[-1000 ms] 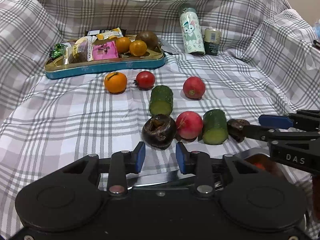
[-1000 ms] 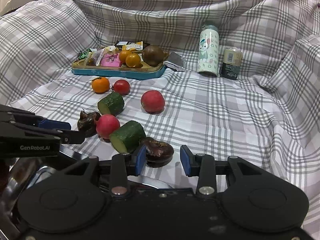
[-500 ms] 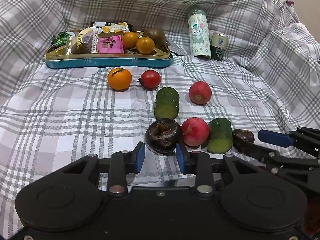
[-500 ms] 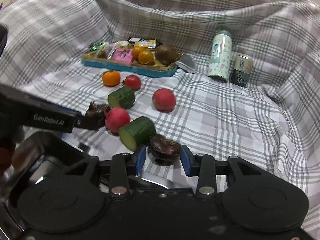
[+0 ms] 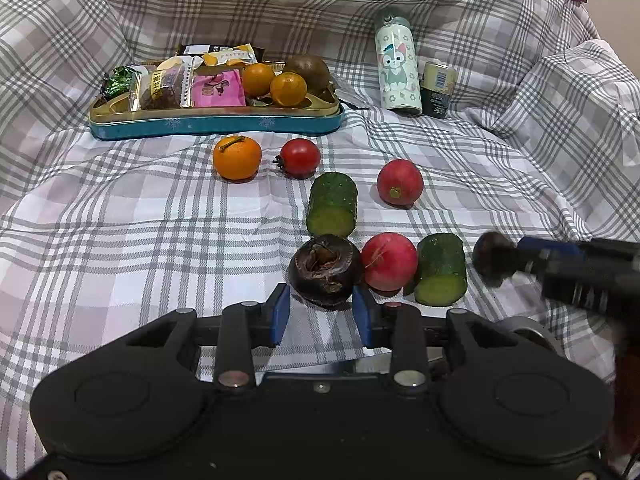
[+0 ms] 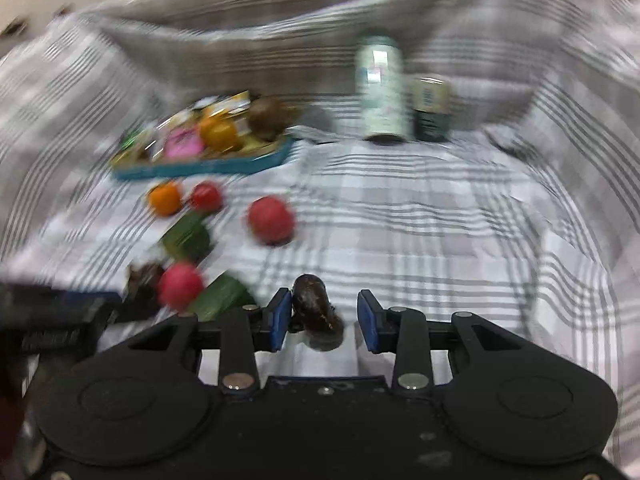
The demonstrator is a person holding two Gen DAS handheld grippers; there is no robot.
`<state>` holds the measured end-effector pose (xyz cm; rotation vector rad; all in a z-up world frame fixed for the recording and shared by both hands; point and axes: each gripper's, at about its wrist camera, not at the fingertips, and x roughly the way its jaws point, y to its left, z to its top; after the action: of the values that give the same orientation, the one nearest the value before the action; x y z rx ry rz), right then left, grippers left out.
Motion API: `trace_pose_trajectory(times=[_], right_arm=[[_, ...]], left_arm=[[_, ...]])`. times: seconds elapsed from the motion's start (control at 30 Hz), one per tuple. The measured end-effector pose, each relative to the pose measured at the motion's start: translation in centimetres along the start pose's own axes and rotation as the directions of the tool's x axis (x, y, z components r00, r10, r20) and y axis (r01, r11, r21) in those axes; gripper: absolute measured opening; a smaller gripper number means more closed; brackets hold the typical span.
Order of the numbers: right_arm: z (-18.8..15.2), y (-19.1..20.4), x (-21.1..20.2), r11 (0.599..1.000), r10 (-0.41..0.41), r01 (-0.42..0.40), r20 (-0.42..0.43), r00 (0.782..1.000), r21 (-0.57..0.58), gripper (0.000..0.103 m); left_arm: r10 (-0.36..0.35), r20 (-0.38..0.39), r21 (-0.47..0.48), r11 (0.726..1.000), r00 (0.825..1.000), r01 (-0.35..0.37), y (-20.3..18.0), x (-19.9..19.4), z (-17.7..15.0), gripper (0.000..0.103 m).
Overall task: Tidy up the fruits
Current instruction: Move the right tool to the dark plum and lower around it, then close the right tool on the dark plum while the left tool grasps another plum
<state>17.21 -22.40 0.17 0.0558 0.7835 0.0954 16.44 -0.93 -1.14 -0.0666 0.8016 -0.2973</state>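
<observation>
- Since half a second ago, our right gripper (image 6: 323,316) has pushed forward over the second dark fruit (image 6: 316,310), which now sits between its spread fingers, against the left pad (image 6: 281,318); this view is blurred.
- Our left gripper (image 5: 320,312) has closed in on the first dark fruit (image 5: 326,270); its fingers are spread, with the fruit just ahead of the tips.
- Beside that fruit lie a red fruit (image 5: 389,261) and a cucumber piece (image 5: 441,274).
- Farther back on the plaid cloth (image 5: 120,232) lie an orange (image 5: 237,158), a tomato (image 5: 299,157), another cucumber piece (image 5: 333,204) and another red fruit (image 5: 400,182).
- At the back we see the tray (image 5: 216,123), with snacks and fruit in it.
</observation>
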Motion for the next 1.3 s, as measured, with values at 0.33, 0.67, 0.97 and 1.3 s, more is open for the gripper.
trace_pose_trajectory(times=[0.33,0.67,0.97,1.3], right_arm=[[0.4,-1.3,0.3,0.988,-0.145,0.142,0.046,0.988,0.064,0.041],[-0.1,-0.3,0.5,0.994,-0.103,0.102,0.053,0.993,0.030,0.057],[-0.3,0.2,0.0,0.994,-0.110,0.111,0.091,0.990,0.000,0.057],[-1.0,1.2,1.8,0.985,-0.147,0.146,-0.003,0.989,-0.095,0.057]], left_arm=[[0.003,0.002,0.004,1.000,1.000,-0.003,0.0,0.0,-0.1,0.044],[0.012,0.008,0.009,1.000,1.000,-0.012,-0.2,-0.1,-0.1,0.044],[0.014,0.021,0.006,1.000,1.000,-0.014,-0.2,-0.3,-0.1,0.044],[0.015,0.031,-0.002,1.000,0.999,-0.015,0.0,-0.5,0.0,0.044]])
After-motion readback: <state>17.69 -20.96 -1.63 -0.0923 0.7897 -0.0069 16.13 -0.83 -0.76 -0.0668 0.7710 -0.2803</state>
